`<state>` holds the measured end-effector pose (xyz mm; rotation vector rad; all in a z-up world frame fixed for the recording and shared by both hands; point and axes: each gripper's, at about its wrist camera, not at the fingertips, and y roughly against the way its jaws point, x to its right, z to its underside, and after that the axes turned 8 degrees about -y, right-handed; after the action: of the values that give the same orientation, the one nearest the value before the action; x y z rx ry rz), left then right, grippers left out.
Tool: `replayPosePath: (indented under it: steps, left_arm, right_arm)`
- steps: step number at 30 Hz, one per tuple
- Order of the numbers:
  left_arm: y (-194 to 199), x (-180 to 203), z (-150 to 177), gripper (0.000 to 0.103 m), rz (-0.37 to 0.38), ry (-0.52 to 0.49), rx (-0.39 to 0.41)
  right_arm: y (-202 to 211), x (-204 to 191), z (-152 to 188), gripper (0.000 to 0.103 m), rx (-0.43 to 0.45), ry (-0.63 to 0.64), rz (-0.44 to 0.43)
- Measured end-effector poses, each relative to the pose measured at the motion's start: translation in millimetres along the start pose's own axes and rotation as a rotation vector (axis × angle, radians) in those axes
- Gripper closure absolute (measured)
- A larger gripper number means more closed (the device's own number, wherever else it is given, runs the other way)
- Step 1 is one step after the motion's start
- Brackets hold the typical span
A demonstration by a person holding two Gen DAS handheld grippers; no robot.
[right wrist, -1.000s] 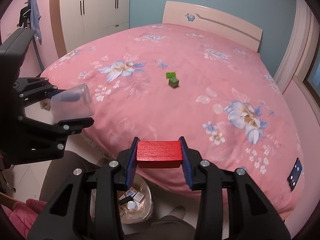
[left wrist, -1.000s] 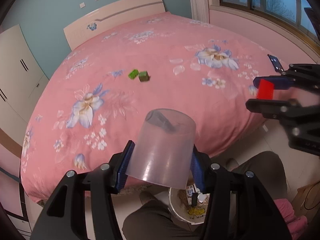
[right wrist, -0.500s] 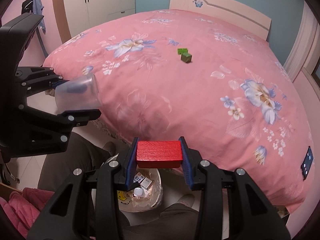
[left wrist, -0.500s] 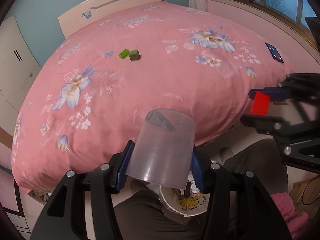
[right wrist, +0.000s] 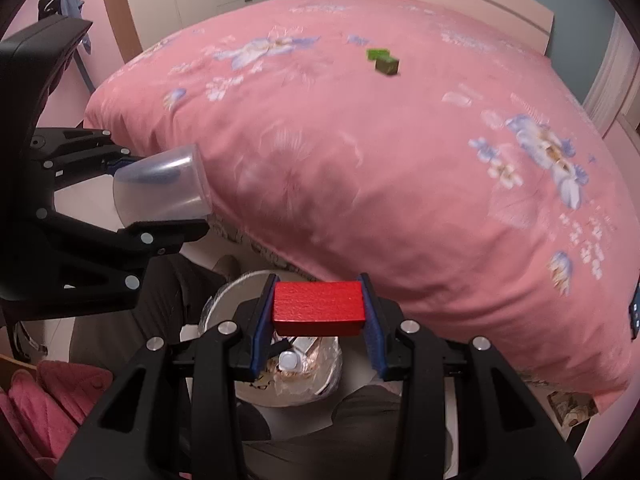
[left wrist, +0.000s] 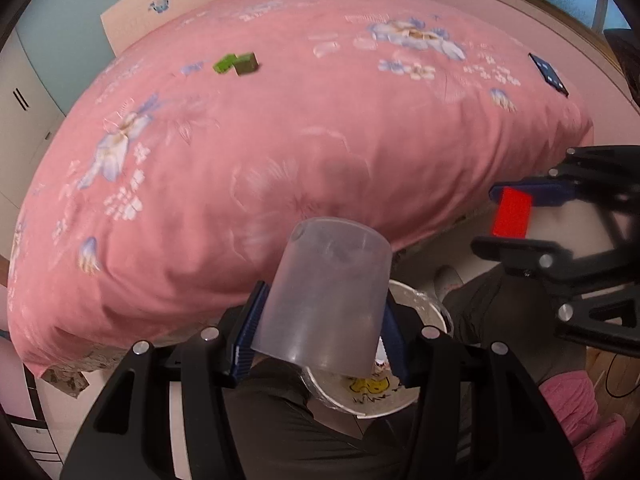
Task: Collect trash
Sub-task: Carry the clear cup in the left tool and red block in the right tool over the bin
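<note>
Since the earlier frames both grippers have dropped past the bed edge, so the round white trash bin [right wrist: 256, 384] now fills the lower middle of both views. The left gripper [left wrist: 320, 344] has its jaws closed on a translucent plastic cup [left wrist: 324, 296], held upside down between the blue pads with its rim toward the camera, directly above the bin. The right gripper [right wrist: 318, 322] has its jaws clamped on the short ends of a red rectangular wooden block [right wrist: 319, 307], also over the bin's opening. A small white bottle [right wrist: 289, 360] and crumpled wrappers lie inside; the yellow print on the liner is too blurred to read. Two green blocks [left wrist: 237, 63] sit touching on the pink floral bedspread [left wrist: 280, 140] in the upper frame.
</note>
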<state>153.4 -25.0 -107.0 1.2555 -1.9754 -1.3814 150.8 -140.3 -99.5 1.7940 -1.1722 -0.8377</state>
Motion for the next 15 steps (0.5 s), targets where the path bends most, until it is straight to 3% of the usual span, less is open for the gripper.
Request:
replayPosePath:
  steps: [15]
  left_arm:
    - [-82.3, 18.4, 30.5, 0.048, 0.081, 0.013, -0.164]
  right_arm:
    - [-86.6, -0.2, 43.9, 0.063, -0.192, -0.025, -0.063]
